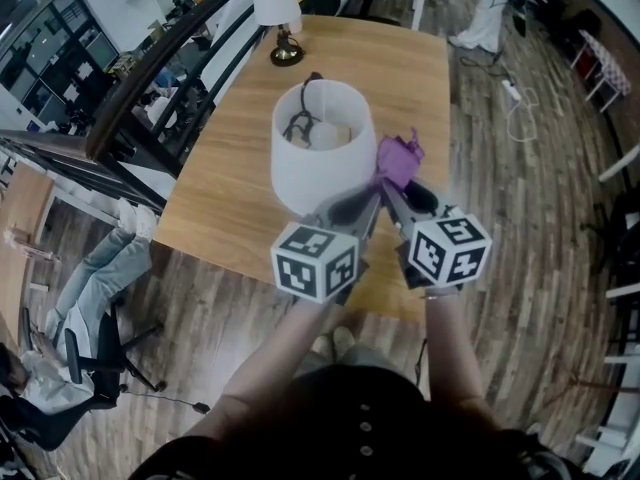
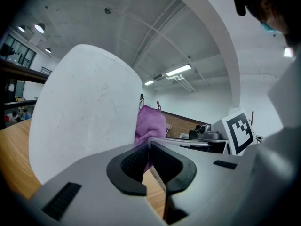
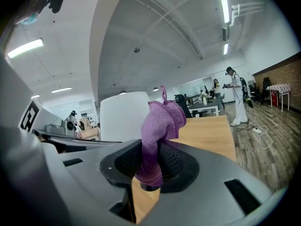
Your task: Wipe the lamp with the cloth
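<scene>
Wooden table (image 1: 400, 68) in an open office, plank floor round it. Nearest the camera, both grippers point away over the table's near edge, marker cubes side by side. L gripper (image 2: 148, 147): pads pressed together at the tips, nothing btwn them, tips just below the lamp's (image 1: 318, 143) white shade, close beside it. R gripper (image 3: 150, 161): jaws clamped on the purple cloth (image 3: 160, 126), which sticks up out of the pads in a bunch. Cloth sits at the shade's right side, right next to it; can't tell if touching. Lamp stands upright mid-table, cord visible inside the shade. Farther back, a small table lamp (image 1: 278, 13) at the far end. Beyond that, a standing person (image 3: 237, 98) on the floor.
</scene>
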`<state>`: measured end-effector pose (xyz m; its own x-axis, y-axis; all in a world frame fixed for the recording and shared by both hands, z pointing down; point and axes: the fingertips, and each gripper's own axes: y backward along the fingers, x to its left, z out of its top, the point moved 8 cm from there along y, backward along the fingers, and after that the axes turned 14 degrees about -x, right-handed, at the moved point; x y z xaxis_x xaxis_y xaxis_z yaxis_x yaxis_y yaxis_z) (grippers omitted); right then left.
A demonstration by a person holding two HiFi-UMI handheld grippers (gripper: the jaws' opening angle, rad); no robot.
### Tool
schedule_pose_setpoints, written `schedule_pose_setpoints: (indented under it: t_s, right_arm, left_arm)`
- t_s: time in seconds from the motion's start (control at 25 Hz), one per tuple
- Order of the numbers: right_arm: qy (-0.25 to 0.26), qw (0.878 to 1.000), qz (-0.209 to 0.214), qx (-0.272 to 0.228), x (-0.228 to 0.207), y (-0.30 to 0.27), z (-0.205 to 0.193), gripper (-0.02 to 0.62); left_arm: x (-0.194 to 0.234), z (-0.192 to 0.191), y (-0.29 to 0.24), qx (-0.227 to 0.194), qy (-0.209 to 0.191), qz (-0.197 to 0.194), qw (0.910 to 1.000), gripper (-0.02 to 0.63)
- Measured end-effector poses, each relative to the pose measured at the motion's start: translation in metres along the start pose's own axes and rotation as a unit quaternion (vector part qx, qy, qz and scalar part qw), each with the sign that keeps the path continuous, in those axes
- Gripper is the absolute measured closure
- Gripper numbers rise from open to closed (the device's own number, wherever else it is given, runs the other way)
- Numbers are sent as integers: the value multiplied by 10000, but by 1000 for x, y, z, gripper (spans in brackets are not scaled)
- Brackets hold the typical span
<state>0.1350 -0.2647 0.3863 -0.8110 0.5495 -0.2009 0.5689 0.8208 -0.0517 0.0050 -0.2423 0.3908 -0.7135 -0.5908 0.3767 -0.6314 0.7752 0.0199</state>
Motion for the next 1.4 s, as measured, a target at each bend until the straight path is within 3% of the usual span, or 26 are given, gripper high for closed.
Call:
schedule_pose_setpoints:
  t_s: [0.76,1.4]
  right_arm:
    - [-191,9992,-258,238,-2,5,-30,498]
    - [-428,9979,-444,203,0,24,-39,497]
  left_arm:
    - [11,-35,7,361,307,130,9988,594]
    - [1,-44,15,576,373,-43,9976,594]
